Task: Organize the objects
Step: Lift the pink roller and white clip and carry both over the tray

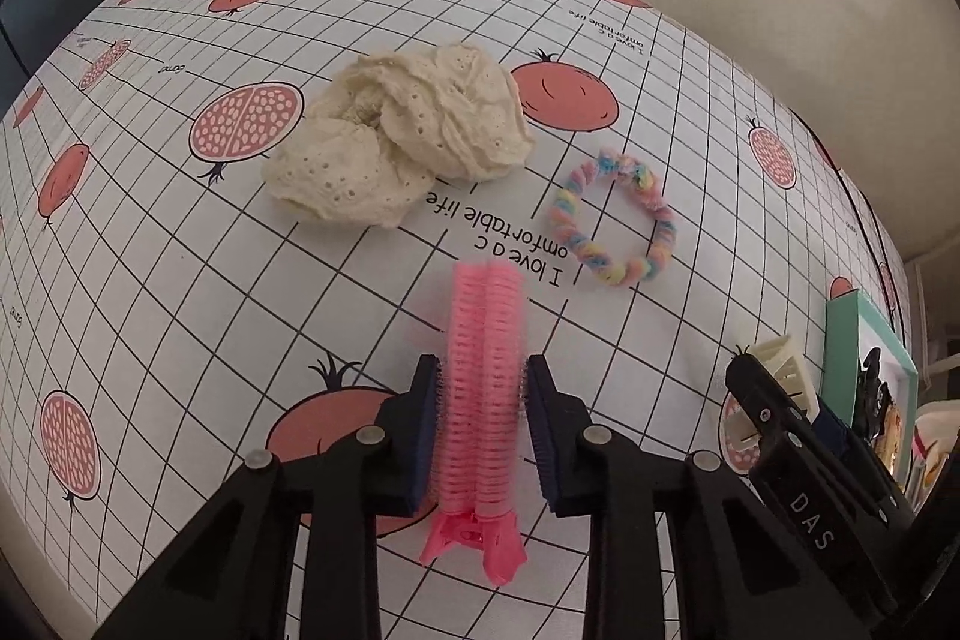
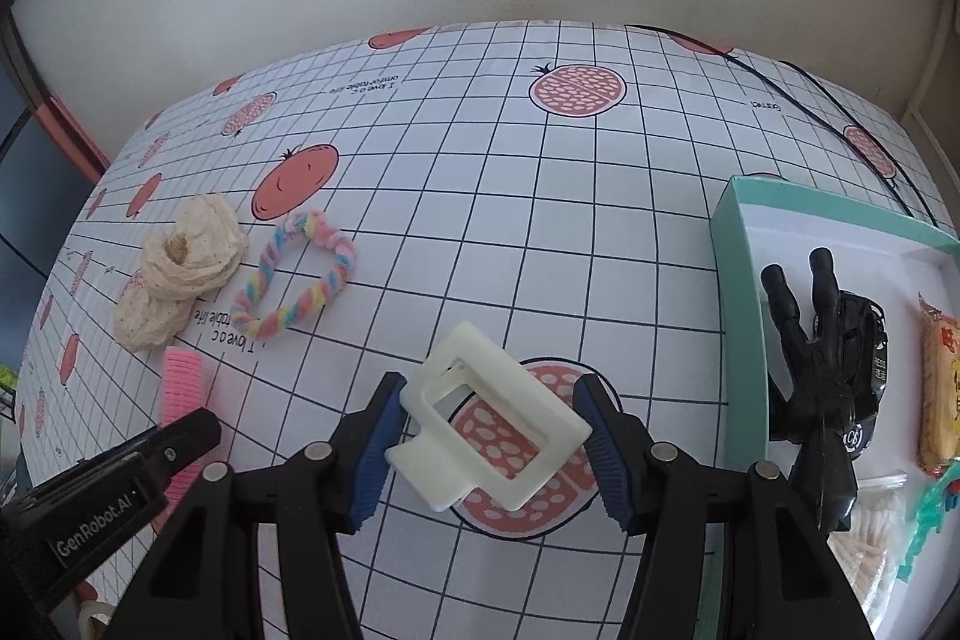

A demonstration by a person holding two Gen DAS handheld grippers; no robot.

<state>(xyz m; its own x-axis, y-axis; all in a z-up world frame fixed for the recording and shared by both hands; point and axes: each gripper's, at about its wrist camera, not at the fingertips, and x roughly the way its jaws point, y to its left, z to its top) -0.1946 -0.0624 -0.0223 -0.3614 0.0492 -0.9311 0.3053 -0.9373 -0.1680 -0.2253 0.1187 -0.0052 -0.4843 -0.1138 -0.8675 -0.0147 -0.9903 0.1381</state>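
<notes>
On a table covered with a grid-pattern cloth [image 1: 180, 280] printed with pomegranates, hair accessories lie spread out. Farthest left in the left wrist view, a cream eyelet scrunchie [image 1: 396, 136] sits bunched on the cloth. Just right of it and slightly nearer the camera, a pastel rainbow hair tie [image 1: 612, 217] lies flat as an open ring, apart from the scrunchie. In the foreground, the left gripper [image 1: 480, 382] has its blue-padded fingers [image 1: 423, 430] pressed against either side of a pink hair roller clip [image 1: 483, 388], clamped on its bristly length while the clip's hinged end points back toward the camera. Whether the clip is lifted off the cloth cannot be told. At the right edge of this view, the other gripper appears with a cream piece at its tip.

In the right wrist view, the right gripper [image 2: 489, 415] holds its fingers spread, with a cream claw clip [image 2: 492, 424] lying tilted between them over a printed pomegranate; the left pad touches the clip's side, while the right pad sits just beside its corner. Farther right, a teal-rimmed white tray [image 2: 729, 292] rests on the cloth. Inside it lies a black claw clip [image 2: 810, 358], and near the tray's right side a packaged snack [image 2: 939, 388] and a teal toothed item, too cropped to identify
</notes>
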